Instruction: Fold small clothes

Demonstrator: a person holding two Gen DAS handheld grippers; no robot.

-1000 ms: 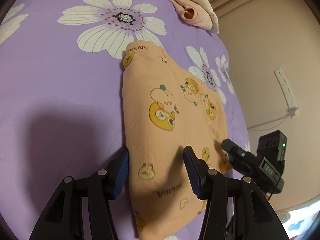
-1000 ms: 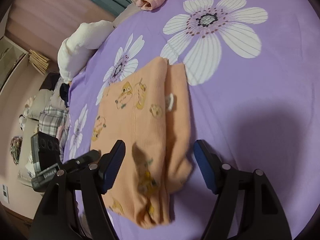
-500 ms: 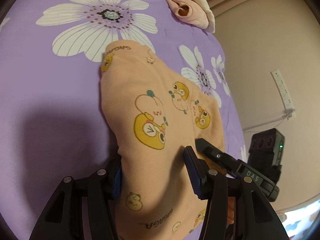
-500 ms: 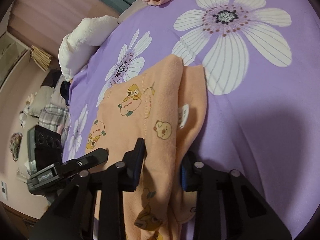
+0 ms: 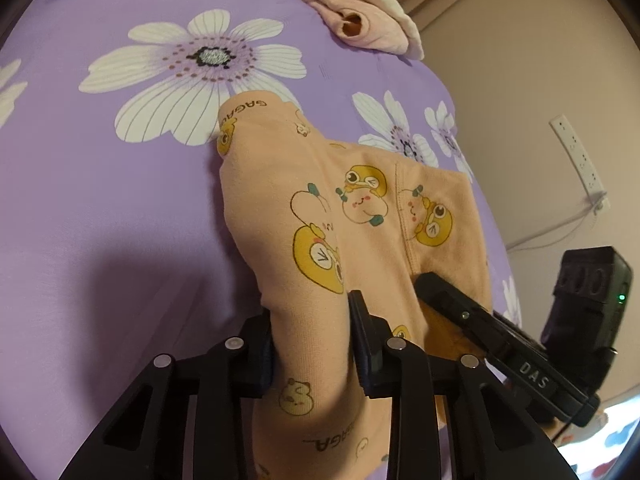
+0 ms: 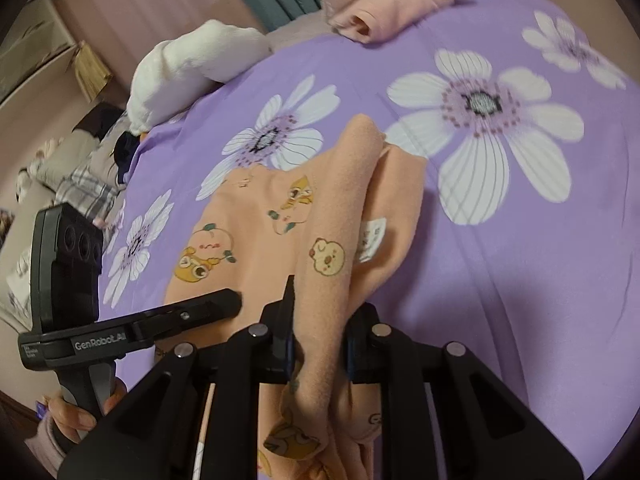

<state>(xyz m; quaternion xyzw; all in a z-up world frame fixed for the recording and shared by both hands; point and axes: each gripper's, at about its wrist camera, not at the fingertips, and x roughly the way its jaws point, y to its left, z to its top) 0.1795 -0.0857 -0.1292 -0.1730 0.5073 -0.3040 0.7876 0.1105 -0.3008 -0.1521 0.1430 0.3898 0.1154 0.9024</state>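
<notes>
A small peach garment [image 5: 320, 208] with yellow cartoon prints lies folded on the purple flowered bedsheet [image 5: 100, 200]. My left gripper [image 5: 312, 332] is shut on its near left edge and lifts it off the sheet. In the right wrist view the same garment [image 6: 280, 224] shows a white label. My right gripper [image 6: 320, 336] is shut on its near right edge, which bunches up between the jaws. Each gripper shows in the other's view: the right gripper [image 5: 500, 340] and the left gripper [image 6: 160, 320].
A folded pink garment [image 5: 360, 24] lies at the far edge of the bed, also in the right wrist view [image 6: 384, 12]. A white pillow [image 6: 192, 68] sits at the far left. A wall with a power strip [image 5: 580, 160] stands to the right.
Both grippers went from open around the garment's near edge to shut on it. The near edge has lifted and bunched up off the sheet.
</notes>
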